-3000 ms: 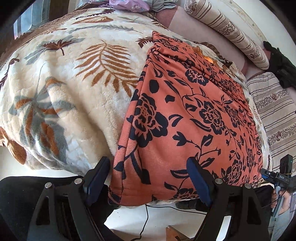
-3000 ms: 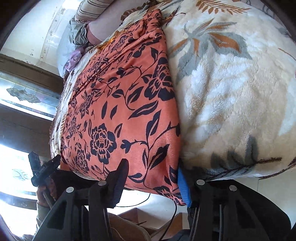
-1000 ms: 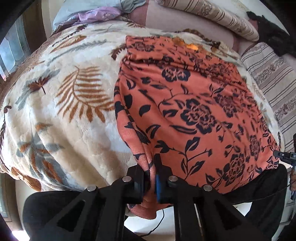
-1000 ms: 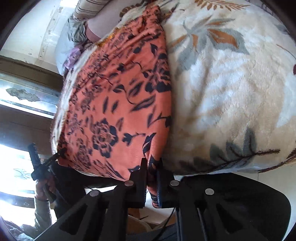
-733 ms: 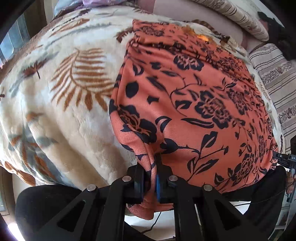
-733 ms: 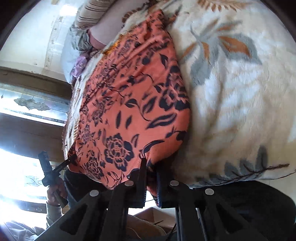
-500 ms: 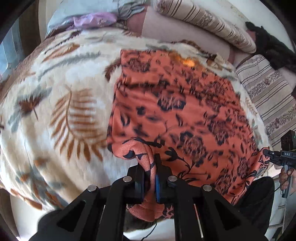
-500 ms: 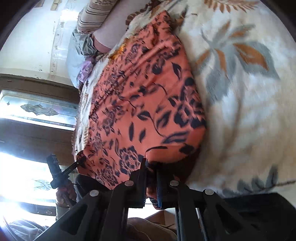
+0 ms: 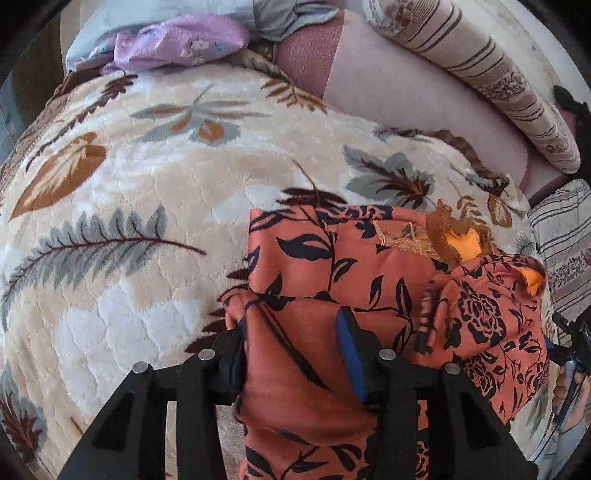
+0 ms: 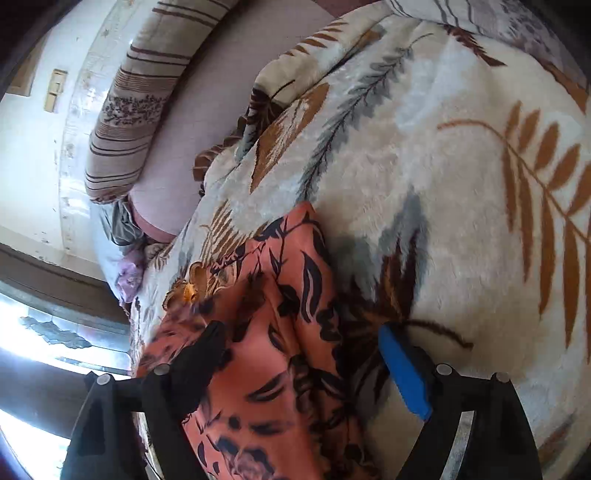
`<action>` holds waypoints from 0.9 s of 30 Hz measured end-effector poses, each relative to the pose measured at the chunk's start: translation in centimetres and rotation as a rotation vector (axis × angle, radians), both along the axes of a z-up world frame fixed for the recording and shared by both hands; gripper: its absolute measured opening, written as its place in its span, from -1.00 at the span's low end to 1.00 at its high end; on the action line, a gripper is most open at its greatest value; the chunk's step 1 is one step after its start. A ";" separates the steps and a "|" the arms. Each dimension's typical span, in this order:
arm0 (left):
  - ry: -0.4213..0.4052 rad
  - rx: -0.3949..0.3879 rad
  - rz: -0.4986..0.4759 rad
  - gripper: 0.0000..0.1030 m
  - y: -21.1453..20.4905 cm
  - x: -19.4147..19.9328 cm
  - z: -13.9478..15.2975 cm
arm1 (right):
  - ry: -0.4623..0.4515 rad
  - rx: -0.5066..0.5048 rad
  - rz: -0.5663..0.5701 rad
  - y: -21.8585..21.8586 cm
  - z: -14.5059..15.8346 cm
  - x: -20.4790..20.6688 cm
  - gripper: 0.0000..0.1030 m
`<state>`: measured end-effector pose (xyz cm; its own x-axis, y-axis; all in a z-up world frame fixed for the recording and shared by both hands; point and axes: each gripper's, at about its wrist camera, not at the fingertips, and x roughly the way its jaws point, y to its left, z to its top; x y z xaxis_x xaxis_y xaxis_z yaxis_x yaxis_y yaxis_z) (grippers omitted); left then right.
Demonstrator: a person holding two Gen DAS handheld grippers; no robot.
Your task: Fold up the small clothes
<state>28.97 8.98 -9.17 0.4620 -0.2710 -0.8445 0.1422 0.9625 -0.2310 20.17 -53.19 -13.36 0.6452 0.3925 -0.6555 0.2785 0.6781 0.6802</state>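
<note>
An orange garment with black flowers (image 9: pixel 332 266) lies doubled over on a cream leaf-print blanket (image 9: pixel 129 184). Its lace neckline with a yellow lining (image 9: pixel 454 240) peeks out at the far edge. My left gripper (image 9: pixel 290 321) is low over the folded edge. Its jaws are opening, with a loose fold of the cloth between them. In the right wrist view the same garment (image 10: pixel 258 369) lies on the blanket (image 10: pixel 461 184). My right gripper (image 10: pixel 301 330) is opening wide. Cloth lies under its black finger, and its blue pad (image 10: pixel 402 373) hangs clear over the blanket.
Striped bolster pillows (image 9: pixel 480 74) and a pink sheet (image 9: pixel 388 96) lie along the far side of the bed. A purple cloth (image 9: pixel 177 44) and grey cloth (image 9: pixel 288 18) sit at the far left corner. A bright window (image 10: pixel 37 332) is beside the bed.
Both grippers carried the garment's near hem forward across the bed, doubling the garment over itself. Both sets of jaws, shut on the hem before, now stand apart.
</note>
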 end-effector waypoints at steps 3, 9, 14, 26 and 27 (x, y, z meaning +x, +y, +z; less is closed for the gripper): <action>-0.143 -0.031 0.058 0.37 2.1 -2.9 3.3 | -0.042 -0.125 0.088 2.1 1.4 -2.9 0.68; -0.100 -0.044 -0.013 0.75 1.9 -5.9 0.8 | 0.016 -0.187 0.234 4.1 0.9 -2.3 0.67; -0.033 0.103 -0.111 0.26 -3.4 -5.8 -3.5 | 0.106 -0.288 0.315 8.4 0.3 0.7 -0.47; -0.107 -0.028 -0.165 -0.36 -1.3 -16.4 5.9 | 0.008 -0.303 0.286 8.2 8.7 -12.8 -0.54; -0.063 -0.034 -0.173 -0.24 -0.8 -17.9 4.2 | 0.038 -0.295 0.281 8.0 7.5 -14.3 -0.39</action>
